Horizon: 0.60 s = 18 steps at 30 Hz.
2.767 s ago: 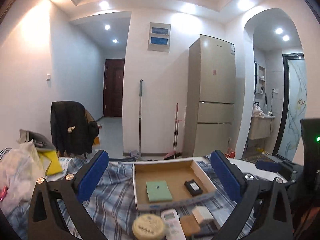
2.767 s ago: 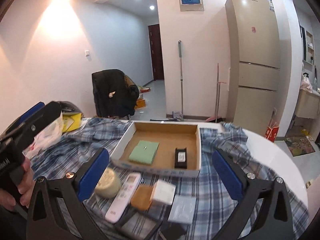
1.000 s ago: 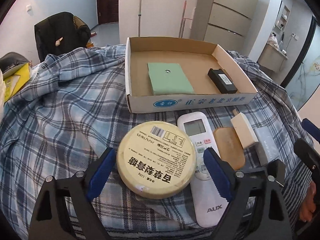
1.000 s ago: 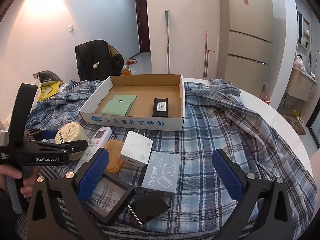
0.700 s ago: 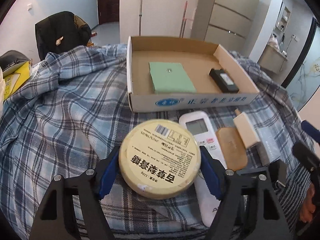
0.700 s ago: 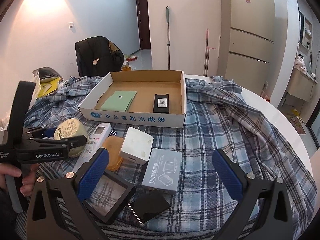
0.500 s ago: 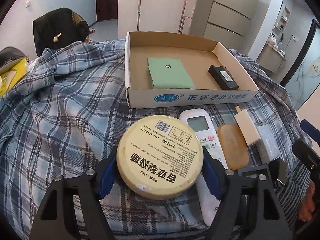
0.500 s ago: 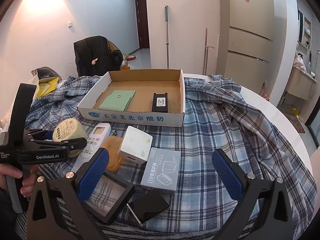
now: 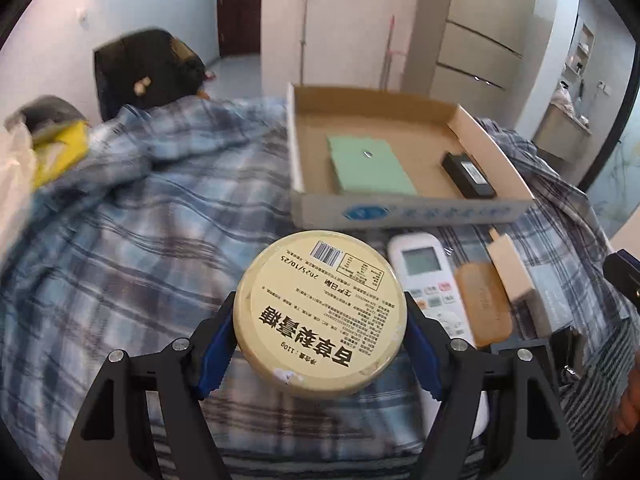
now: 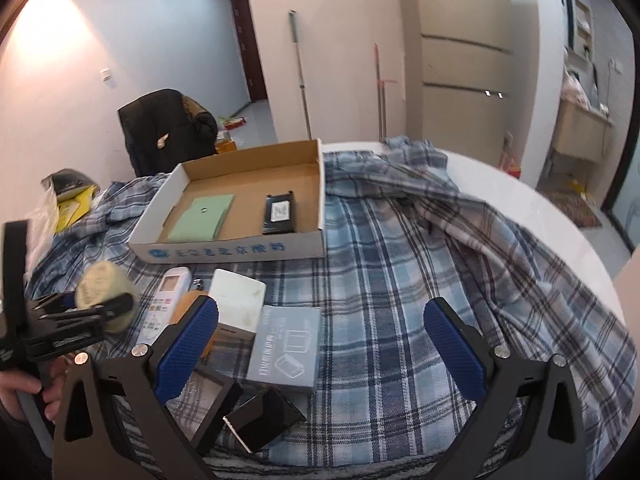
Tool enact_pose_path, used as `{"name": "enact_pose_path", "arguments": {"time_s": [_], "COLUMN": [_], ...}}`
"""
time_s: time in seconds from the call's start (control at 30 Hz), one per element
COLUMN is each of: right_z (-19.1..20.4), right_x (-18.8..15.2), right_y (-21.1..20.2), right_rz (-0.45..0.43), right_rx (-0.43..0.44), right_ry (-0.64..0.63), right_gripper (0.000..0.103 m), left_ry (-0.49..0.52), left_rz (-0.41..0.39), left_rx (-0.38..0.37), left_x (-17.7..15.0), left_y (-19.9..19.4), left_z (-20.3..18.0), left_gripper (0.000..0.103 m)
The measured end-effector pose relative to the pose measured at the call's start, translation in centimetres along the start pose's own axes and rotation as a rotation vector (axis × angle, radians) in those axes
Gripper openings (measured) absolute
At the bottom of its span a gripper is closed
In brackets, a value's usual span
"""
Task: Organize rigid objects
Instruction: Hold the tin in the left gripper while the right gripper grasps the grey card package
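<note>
My left gripper (image 9: 320, 344) is shut on a round cream tin (image 9: 320, 312) with a printed label and holds it above the plaid cloth, short of the cardboard tray (image 9: 408, 212). The tin also shows in the right wrist view (image 10: 106, 294). The tray (image 10: 240, 250) holds a green pad (image 9: 370, 164) and a black device (image 9: 468, 174). My right gripper (image 10: 320, 340) is open and empty over a grey box (image 10: 286, 348). A white remote (image 9: 424, 276), a tan pad (image 9: 482, 304) and a white block (image 10: 238, 298) lie in front of the tray.
A black frame (image 10: 208, 404) and a dark card (image 10: 264, 420) lie at the near edge. A plaid shirt covers the round white table (image 10: 520, 208). A chair with a black jacket (image 10: 164, 132) stands behind. Bags (image 9: 40, 148) lie at the left.
My left gripper came down over the tin, closed on it and has now lifted it off the cloth. The right gripper has tilted a little and stayed open.
</note>
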State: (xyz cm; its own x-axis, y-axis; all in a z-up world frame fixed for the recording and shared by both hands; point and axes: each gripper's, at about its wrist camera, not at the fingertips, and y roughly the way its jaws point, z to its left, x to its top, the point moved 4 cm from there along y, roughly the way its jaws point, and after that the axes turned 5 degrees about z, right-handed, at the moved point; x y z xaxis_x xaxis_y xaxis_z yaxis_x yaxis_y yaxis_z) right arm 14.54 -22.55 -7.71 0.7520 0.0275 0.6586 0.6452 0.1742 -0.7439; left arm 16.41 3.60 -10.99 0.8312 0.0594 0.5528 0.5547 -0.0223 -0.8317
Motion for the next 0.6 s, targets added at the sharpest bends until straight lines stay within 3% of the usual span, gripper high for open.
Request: {"name": "enact_pose_path", "arguments": {"time_s": [0.07,0.13,0.33,0.43,0.6], "right_z": [-0.1,0.1,0.8,1.4,2.8], "right_x": [0.0,-0.1,-0.5,-0.4,-0.9], "right_y": [0.5,0.8,1.5,2.4,4.2], "right_rz": [0.016,0.024,0.087,0.169,0.264], "right_rx": [0.0,-0.015,-0.031,0.013,-0.007], "right_ry": [0.008,-0.004,-0.026,-0.022,-0.083], "right_gripper": [0.102,0.098,0.088,0.082,0.069], "left_ry": [0.013,0.012,0.032,0.043,0.01], "left_rz": [0.005,0.059,0.116,0.102,0.093], "left_rx": [0.03,0.007,-0.039,-0.023,-0.038], "left_x": [-0.1,-0.4,-0.6,-0.7,-0.6], "left_y": [0.0,1.1,2.4,2.3,2.1], "left_z": [0.2,0.2,-0.1,-0.3,0.3], "left_gripper": [0.077,0.077,0.077,0.076,0.076]}}
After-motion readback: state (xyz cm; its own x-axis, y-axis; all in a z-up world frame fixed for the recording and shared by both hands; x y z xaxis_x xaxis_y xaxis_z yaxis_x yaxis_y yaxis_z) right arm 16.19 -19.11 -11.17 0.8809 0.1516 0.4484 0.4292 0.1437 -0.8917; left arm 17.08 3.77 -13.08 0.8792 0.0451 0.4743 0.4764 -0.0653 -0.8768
